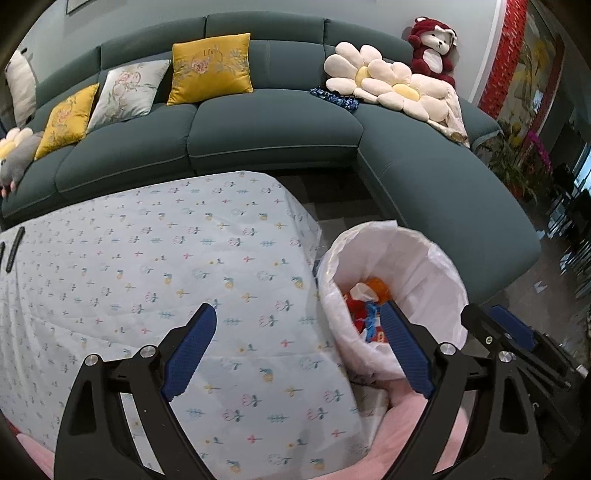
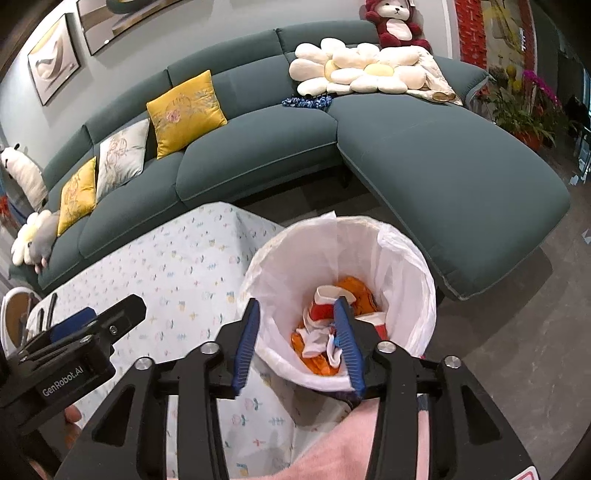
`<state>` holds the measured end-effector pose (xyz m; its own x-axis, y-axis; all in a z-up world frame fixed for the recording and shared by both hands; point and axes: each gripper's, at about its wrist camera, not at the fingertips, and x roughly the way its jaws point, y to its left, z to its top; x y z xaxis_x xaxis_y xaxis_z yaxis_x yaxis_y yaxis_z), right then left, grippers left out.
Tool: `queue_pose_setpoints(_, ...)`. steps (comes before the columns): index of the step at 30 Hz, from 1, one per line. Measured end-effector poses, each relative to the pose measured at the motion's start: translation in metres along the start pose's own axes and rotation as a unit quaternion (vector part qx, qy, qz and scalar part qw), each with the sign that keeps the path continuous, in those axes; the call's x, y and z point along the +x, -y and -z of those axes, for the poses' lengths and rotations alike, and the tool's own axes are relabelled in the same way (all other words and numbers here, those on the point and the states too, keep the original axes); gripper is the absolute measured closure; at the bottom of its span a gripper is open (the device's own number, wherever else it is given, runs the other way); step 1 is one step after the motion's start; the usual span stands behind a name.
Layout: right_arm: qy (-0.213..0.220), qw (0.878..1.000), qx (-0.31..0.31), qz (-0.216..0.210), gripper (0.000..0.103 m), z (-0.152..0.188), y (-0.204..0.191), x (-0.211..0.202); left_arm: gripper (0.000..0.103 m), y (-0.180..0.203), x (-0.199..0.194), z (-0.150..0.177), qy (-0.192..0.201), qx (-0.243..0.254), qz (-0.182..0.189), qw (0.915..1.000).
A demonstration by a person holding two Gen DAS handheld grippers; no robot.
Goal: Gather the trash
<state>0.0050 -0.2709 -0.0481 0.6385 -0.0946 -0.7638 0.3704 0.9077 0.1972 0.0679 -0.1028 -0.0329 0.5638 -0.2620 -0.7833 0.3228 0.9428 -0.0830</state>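
The bin's (image 2: 413,258) mouth stands open from above, with crumpled trash (image 2: 332,325) low inside. Left of it, touching, the covered table (image 1: 147,266) lies mostly bare; dark slim objects (image 1: 14,249) lie at its far-left edge. The sofa (image 2: 443,177) blocks the far side.

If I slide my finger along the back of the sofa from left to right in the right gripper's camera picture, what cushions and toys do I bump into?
Small yellow embroidered cushion → pale grey floral cushion → big yellow embroidered cushion → cream daisy-shaped plush cushions → dark red and white teddy bear.
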Motion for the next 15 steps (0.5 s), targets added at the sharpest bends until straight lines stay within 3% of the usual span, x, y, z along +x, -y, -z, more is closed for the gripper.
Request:
queue_pose_setpoints(5,-0.006,1.0,-0.007,0.009,0.047,0.021,-0.003,-0.001,0.015,0.001,-0.001,0.02,-0.003,0.019,-0.014,0.9997)
queue_pose_setpoints(10,-0.005,0.999,-0.023,0.022,0.045,0.035,-0.008,-0.004,0.014,-0.001,-0.004,0.035,-0.005,0.016,-0.023,0.9996)
queue_pose_setpoints(15,0.004,0.999,-0.018,0.03,0.026,0.043,-0.003,-0.01,0.014,-0.008,-0.007,0.044,-0.003,0.004,-0.035,0.9994)
